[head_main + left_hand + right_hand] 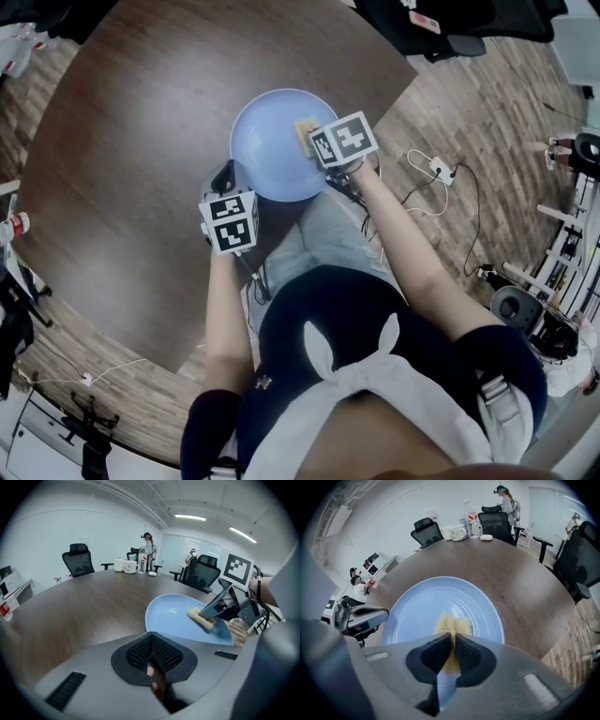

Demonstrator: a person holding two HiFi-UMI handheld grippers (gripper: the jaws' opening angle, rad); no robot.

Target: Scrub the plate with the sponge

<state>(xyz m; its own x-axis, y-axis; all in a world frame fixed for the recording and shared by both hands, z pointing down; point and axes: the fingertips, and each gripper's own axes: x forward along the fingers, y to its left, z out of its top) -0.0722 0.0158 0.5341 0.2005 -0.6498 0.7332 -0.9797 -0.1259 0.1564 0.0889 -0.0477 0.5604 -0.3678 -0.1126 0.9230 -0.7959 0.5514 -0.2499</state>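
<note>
The right claw (453, 638) clenches the soft sponge (452, 622) on the stiff, slippery plate (419, 606); the left claw (149, 639) seemingly pinches its lower-left rim.

My right tongs (453, 641) have matt black rubbery pads (433, 658) with a fine ribbed grain. Between them sits the yellow sponge (452, 623), coarse and porous. Beneath it the pale blue plate (417, 606) is smooth with a soft gloss. My left tongs (151, 641) wear the same meshed pads in a matt grey plastic shell. The worktop (84, 606) beyond them is dark wood grain with a satin finish.
</note>
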